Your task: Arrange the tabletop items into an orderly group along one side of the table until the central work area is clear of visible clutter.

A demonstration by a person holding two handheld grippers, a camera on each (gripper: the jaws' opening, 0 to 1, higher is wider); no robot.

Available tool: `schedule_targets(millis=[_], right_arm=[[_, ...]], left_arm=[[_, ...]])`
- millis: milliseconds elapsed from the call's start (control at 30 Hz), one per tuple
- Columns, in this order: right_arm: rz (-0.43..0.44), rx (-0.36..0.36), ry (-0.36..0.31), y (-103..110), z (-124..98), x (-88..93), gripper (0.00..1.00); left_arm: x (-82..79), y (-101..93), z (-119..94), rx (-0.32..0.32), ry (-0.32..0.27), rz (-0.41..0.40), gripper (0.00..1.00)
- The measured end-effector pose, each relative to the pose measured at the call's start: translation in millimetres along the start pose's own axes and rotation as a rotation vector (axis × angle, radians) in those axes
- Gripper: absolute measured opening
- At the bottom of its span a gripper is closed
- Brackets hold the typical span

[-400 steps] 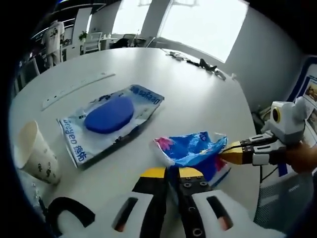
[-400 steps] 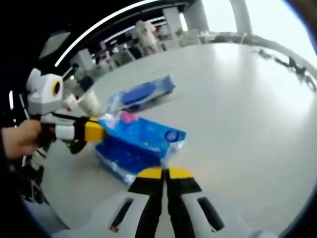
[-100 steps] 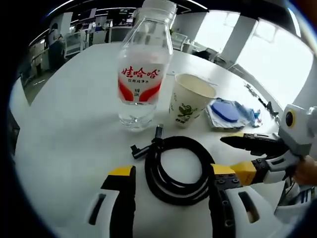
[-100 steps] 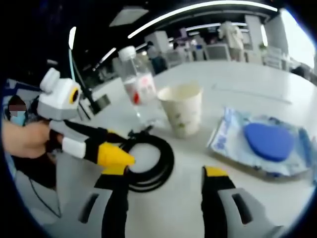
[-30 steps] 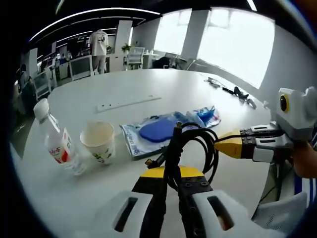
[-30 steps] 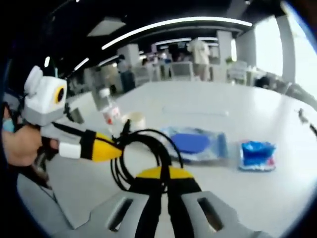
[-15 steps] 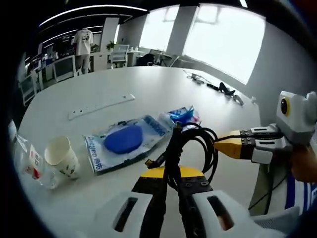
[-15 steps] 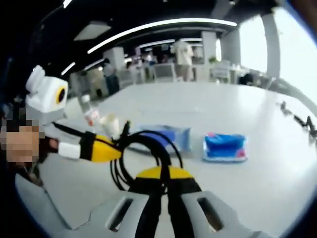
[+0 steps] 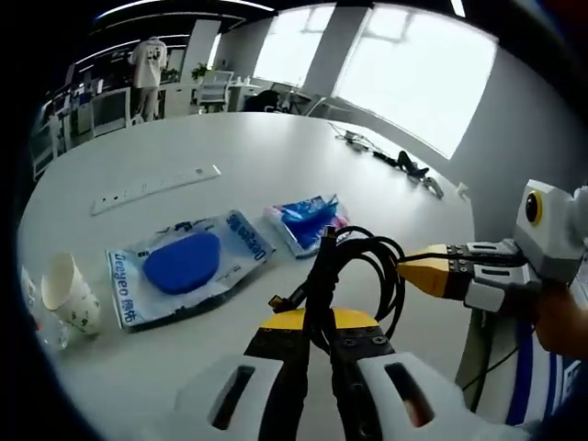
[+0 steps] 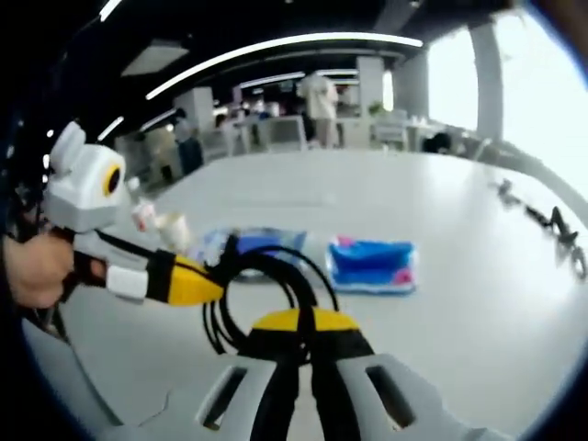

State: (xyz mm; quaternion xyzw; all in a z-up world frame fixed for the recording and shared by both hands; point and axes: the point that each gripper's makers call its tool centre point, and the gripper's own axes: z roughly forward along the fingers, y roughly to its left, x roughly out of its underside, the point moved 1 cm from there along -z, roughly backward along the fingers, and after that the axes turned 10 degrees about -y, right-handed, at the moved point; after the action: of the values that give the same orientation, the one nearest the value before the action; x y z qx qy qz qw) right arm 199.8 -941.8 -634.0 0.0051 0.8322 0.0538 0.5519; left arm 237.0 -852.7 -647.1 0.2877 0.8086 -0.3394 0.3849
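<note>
While gripped at both ends, coiled black cable (image 9: 354, 276) hangs above the round white table (image 9: 276, 156) in the left gripper view, pinched between the closed yellow-tipped left gripper (image 9: 317, 322) and right gripper (image 9: 424, 273); clear packet with blue disc (image 9: 184, 265), crumpled blue wrapper (image 9: 308, 219) and paper cup (image 9: 69, 294) lined up beyond, toward the left edge.

Seen from the right gripper view: both clamped on the coil, wrapper straight ahead, nearer the right.
</note>
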Motion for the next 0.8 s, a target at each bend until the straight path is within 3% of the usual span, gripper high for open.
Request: schedule_targets(millis=[100,333,800], right_arm=[[-0.001,0.017,0.006,-11,-2,3.0,0.00],[0.007,0.032,0.030,-37,3,9.4,0.00],[0.000,0.006,0.108,-58,24,30.7,0.00]], left_arm=[[-1.6,-10.6,8,0.006,0.014,0.032,0.06],[2.1,-19.5,33,0.001,0.039,0.005,0.06],[21.0,-19.0,60,-0.046,0.131,-0.066,0.06]])
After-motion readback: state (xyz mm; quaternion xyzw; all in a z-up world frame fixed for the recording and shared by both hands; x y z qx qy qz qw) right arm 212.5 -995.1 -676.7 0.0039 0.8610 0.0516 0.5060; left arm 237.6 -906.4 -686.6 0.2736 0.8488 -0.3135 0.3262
